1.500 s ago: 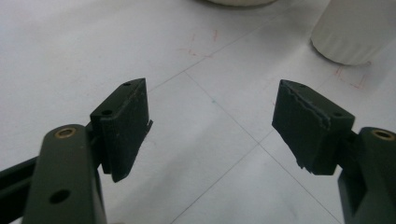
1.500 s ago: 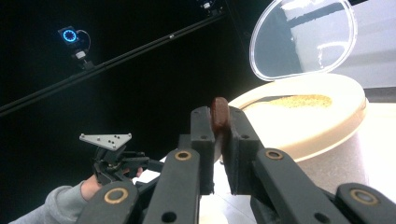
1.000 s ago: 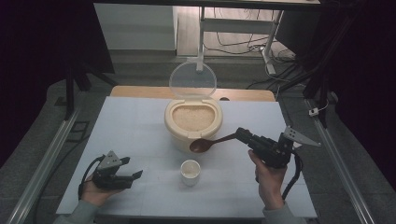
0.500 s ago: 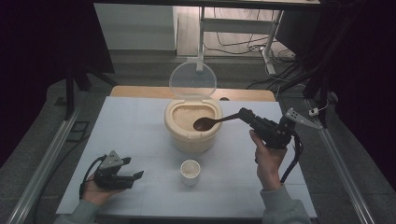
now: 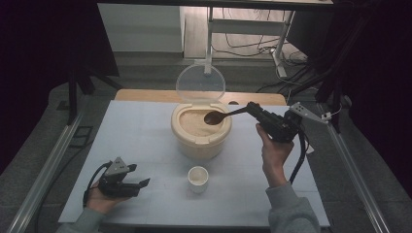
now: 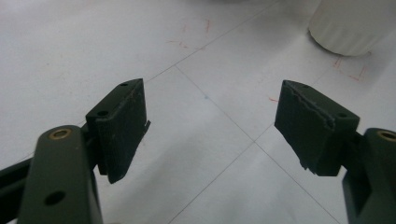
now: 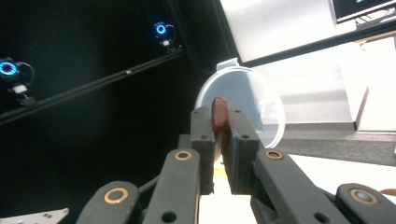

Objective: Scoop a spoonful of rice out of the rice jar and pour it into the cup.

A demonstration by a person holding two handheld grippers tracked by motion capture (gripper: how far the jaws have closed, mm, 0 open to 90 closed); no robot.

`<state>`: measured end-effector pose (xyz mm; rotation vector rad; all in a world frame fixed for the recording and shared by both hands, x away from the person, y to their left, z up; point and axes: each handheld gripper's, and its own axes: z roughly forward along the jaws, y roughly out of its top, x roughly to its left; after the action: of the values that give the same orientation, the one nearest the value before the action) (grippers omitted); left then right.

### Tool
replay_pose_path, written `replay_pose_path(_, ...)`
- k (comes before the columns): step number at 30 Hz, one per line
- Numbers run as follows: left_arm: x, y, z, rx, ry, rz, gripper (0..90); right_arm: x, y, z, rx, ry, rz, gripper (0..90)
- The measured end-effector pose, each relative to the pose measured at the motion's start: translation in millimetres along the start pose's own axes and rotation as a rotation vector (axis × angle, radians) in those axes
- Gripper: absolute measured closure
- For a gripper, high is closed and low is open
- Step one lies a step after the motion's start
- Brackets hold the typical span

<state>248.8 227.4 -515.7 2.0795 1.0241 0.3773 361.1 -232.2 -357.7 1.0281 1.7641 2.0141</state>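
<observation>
Your right gripper (image 5: pixel 251 108) is raised at about 3 o'clock of the pot (image 5: pixel 200 130), its jaws pressed tight on the handle of a dark spoon (image 5: pixel 221 116). The spoon runs from the jaws toward 9 o'clock, and its bowl hangs over the pot's open mouth, above the pale grain inside; whether it touches the grain cannot be told. In the right gripper view the spoon (image 7: pixel 218 113) shows edge-on between the two pads, with the clear lid (image 7: pixel 252 109) standing behind it. That lid (image 5: pixel 200 83) stands upright at the pot's 12 o'clock edge.

Your left gripper (image 5: pixel 138 184) rests low on the table (image 5: pixel 131 131) at about 7 o'clock of the pot, held in your left hand (image 5: pixel 99 199). Its jaws stand wide apart with nothing between them; in the left gripper view only bare table lies in the gap.

A small white cup (image 5: pixel 198 177) sits at 6 o'clock of the pot, between your two hands, and well apart from both grippers. The left gripper view catches the cup (image 6: pixel 355 23) at its 1 o'clock corner.
</observation>
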Motion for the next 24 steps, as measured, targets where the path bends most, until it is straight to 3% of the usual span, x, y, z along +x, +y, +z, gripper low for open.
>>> replay_pose_path(13, 1.4, -1.1, 0.6, 0.003, 0.0, -0.003, 24.8, 1.0, -3.1, 19.5, 0.062, -0.121, -0.119, 82.7)
replay_pose_path(17, 0.2, -1.0, 1.9, 0.012, 0.005, 0.006, 24.9, 0.9, -2.6, 21.7, 0.066, -0.133, -0.131, 82.7)
replay_pose_path(24, 0.1, -1.3, 2.7, 0.017, 0.008, 0.01, 24.8, 3.5, -4.9, 28.0, 0.09, -0.175, -0.2, 82.7)
